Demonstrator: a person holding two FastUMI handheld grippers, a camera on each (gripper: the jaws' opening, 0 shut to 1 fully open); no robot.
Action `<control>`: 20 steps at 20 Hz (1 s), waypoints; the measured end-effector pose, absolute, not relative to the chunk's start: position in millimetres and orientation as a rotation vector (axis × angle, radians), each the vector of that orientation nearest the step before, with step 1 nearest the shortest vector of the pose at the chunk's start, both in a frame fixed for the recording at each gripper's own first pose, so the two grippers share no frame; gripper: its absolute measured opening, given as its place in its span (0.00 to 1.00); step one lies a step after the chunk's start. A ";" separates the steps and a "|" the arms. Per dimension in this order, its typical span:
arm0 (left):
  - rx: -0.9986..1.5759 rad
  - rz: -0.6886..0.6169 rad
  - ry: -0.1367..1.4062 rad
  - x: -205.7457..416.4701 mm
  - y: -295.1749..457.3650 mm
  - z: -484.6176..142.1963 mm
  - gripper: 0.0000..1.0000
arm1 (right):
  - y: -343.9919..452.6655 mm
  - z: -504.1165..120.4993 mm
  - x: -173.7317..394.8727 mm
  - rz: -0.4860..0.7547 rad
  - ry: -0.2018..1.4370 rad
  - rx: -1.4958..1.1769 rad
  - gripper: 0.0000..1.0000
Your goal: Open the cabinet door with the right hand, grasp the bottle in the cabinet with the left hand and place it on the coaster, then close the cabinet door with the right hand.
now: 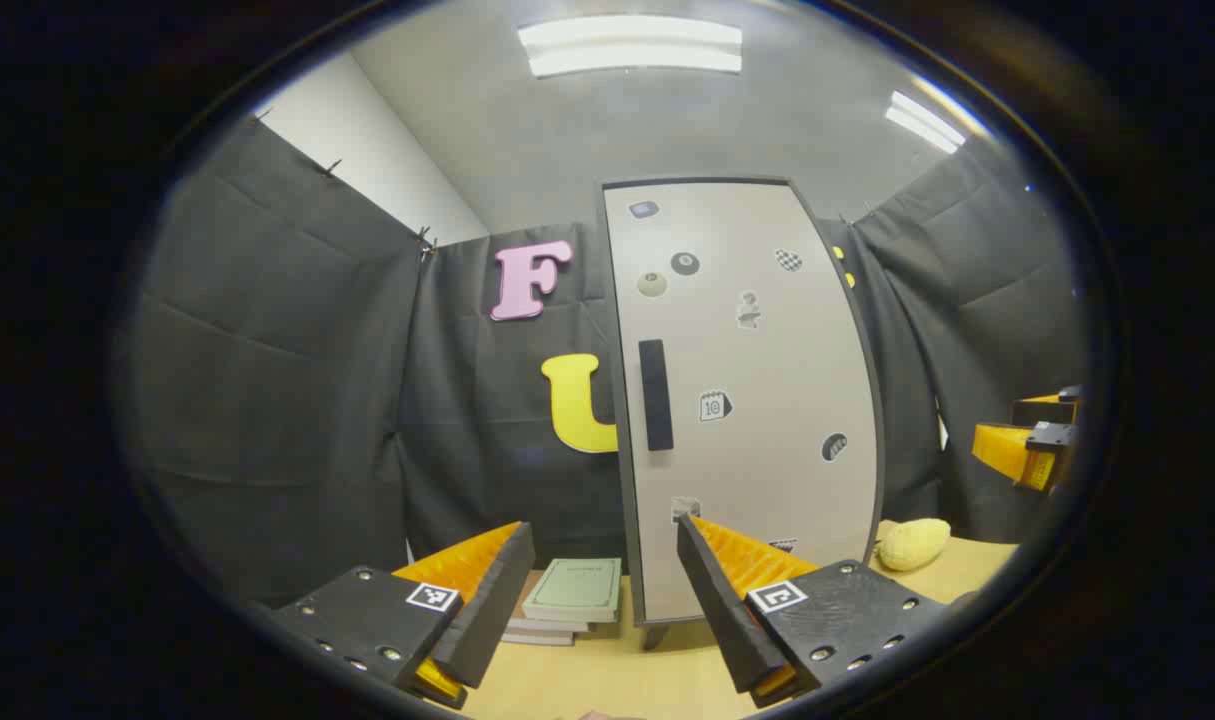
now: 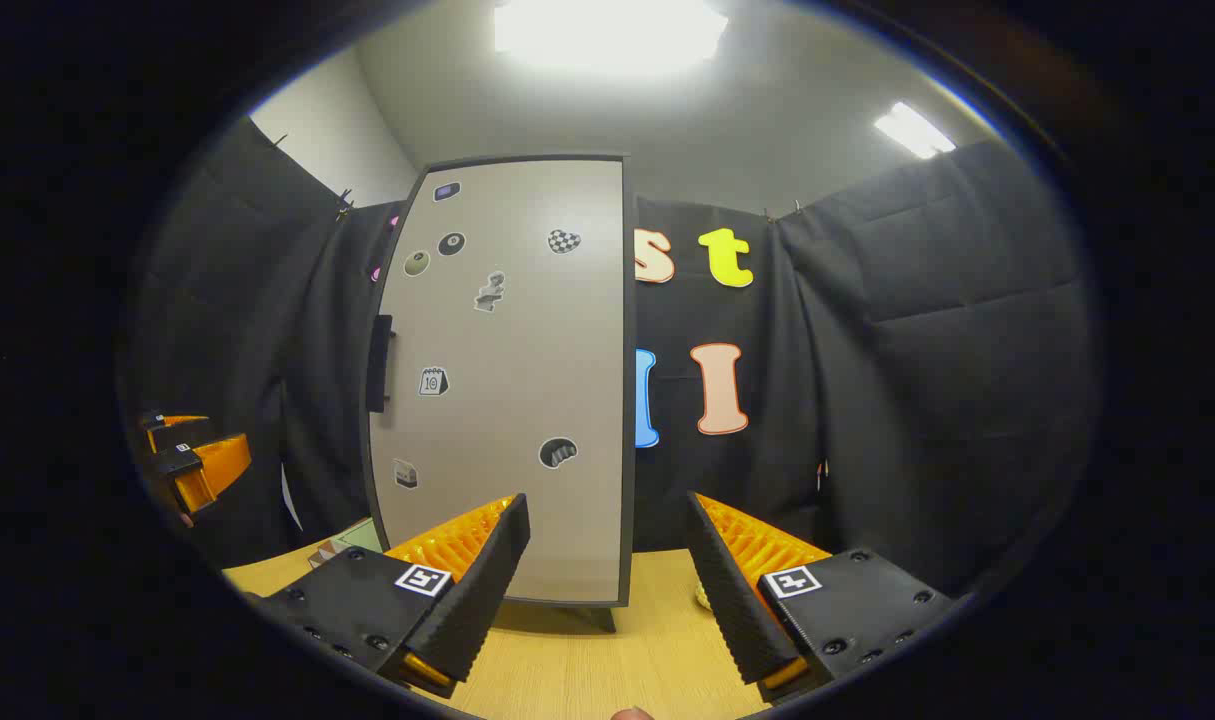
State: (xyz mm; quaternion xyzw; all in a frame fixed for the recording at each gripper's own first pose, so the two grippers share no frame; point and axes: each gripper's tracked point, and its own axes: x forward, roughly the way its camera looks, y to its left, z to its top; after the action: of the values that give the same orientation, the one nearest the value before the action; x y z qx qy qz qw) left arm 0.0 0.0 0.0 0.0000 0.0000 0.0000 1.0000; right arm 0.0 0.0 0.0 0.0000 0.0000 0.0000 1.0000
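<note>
Cabinet door [image 1: 747,400], a tall pale grey panel dotted with small stickers, is standing closed on the light wooden table [image 1: 607,680]. Nearest, the left hand-held gripper [image 1: 605,575] is hovering released, jaws apart, facing it. Beyond it, a stack of green-covered books [image 1: 572,595] is lying beside the cabinet. The door's black vertical handle [image 1: 655,395] is sitting at its left edge. The right hand-held gripper [image 2: 607,555] is likewise gaping, holding nothing.

The cabinet door [image 1: 757,400] is pale grey with a dark frame, a black handle [image 1: 655,395] and small stickers, one chequered. The table [image 2: 607,665] is light wood. The booklet [image 1: 574,588] is pale green.
</note>
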 end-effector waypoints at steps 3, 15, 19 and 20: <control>-0.001 0.004 0.004 1.1 2.0 -0.5 0.87 | -0.7 -1.5 -0.3 -0.002 0.003 0.008 0.98; 0.007 0.011 0.000 1.7 6.9 -0.4 0.89 | 2.8 -0.5 5.8 0.003 -0.001 0.014 0.98; 0.008 0.015 -0.007 1.6 10.7 2.3 0.87 | 4.9 2.8 5.8 0.008 -0.009 0.016 0.98; 0.008 0.017 -0.007 1.2 10.5 2.1 0.89 | 5.5 3.4 5.7 0.009 -0.010 0.015 0.98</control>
State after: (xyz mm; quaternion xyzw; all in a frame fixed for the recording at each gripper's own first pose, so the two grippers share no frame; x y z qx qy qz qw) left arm 1.2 10.5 2.1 0.0041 -0.0034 0.0083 1.0000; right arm 5.7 5.5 3.4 0.0073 -0.0052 0.0045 0.9999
